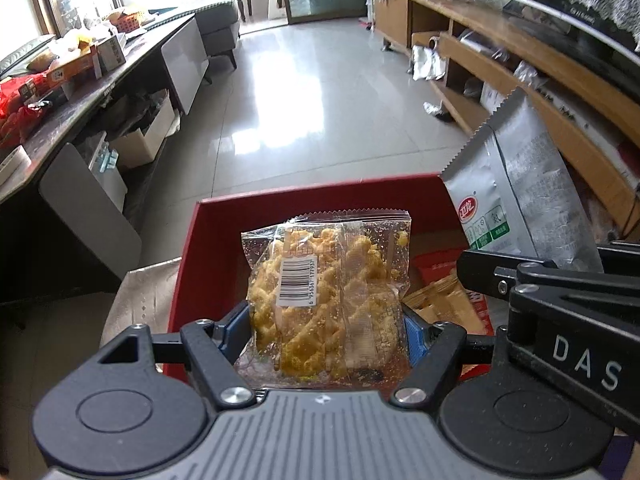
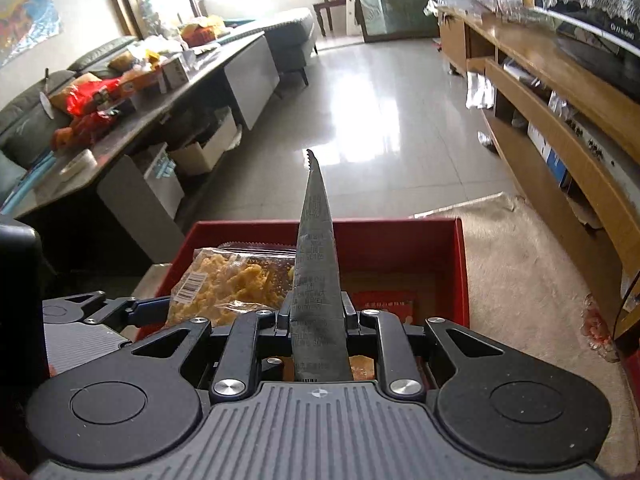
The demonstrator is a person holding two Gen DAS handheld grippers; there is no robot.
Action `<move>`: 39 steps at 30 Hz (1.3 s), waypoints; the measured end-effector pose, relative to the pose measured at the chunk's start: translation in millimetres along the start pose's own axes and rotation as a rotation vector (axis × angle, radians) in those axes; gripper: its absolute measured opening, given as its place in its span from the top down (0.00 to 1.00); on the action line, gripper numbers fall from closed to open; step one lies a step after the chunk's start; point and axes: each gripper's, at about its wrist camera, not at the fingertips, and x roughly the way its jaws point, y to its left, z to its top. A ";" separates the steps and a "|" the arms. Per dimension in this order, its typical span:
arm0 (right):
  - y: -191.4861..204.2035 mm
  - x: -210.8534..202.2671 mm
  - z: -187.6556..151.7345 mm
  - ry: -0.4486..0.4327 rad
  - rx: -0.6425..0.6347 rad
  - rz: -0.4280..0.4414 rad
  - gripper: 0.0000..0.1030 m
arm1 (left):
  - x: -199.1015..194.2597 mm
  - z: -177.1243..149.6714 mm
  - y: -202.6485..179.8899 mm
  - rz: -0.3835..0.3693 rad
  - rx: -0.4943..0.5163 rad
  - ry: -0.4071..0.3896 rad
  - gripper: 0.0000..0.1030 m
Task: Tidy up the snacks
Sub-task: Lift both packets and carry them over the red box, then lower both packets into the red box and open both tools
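Clear bag of yellow snacks [image 1: 324, 300] up front, pinched at its sides in the jaws of the left gripper [image 1: 326, 334] and hanging right over the red box [image 1: 320, 196]. Beside it, the silver pouch [image 2: 318, 280] stands edge-on, clamped tight in the closed jaws of the right gripper [image 2: 317, 318], also above that box. So both packets are held over the box, neither let go yet. Down inside there's a red packet [image 2: 386, 306] lying on the bottom and something tan and wrapped below the jaws, so some sorting looks done. Plenty left, I'd say: the long dark tabletop [image 2: 168, 100] off to the left carries a heap of red and orange packets and small cartons.

Writing now: a white barcode sticker on the clear bag, digits too small to trust. The silver pouch shows a red oval logo and green panels, print unreadable. "DAS" is written on the right gripper's arm.
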 end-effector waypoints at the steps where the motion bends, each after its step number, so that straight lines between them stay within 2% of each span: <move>1: -0.4 3.5 -0.5 0.009 0.004 -0.001 0.76 | 3.0 -0.6 -1.2 0.001 0.003 0.006 0.30; 7: -5.4 16.0 -5.5 0.057 0.023 -0.003 0.75 | 12.6 -2.8 -10.2 0.030 0.046 0.013 0.30; 12: -8.0 19.4 -7.1 0.071 0.031 -0.014 0.66 | 12.5 -4.1 -10.6 0.035 0.046 0.016 0.28; 14: -9.6 19.2 -7.2 0.067 0.036 -0.024 0.59 | 11.7 -2.9 -10.6 0.032 0.047 0.017 0.27; 24: -14.5 18.4 -5.4 0.063 0.043 -0.054 0.54 | 8.1 -0.9 -11.2 0.038 0.060 0.001 0.18; 30: -17.2 13.4 -5.2 0.049 0.046 -0.063 0.52 | 7.0 1.3 -11.4 0.038 0.057 -0.003 0.17; 39: -20.7 0.1 -5.1 0.010 0.071 -0.080 0.42 | -7.0 4.5 -7.6 0.010 0.037 -0.037 0.15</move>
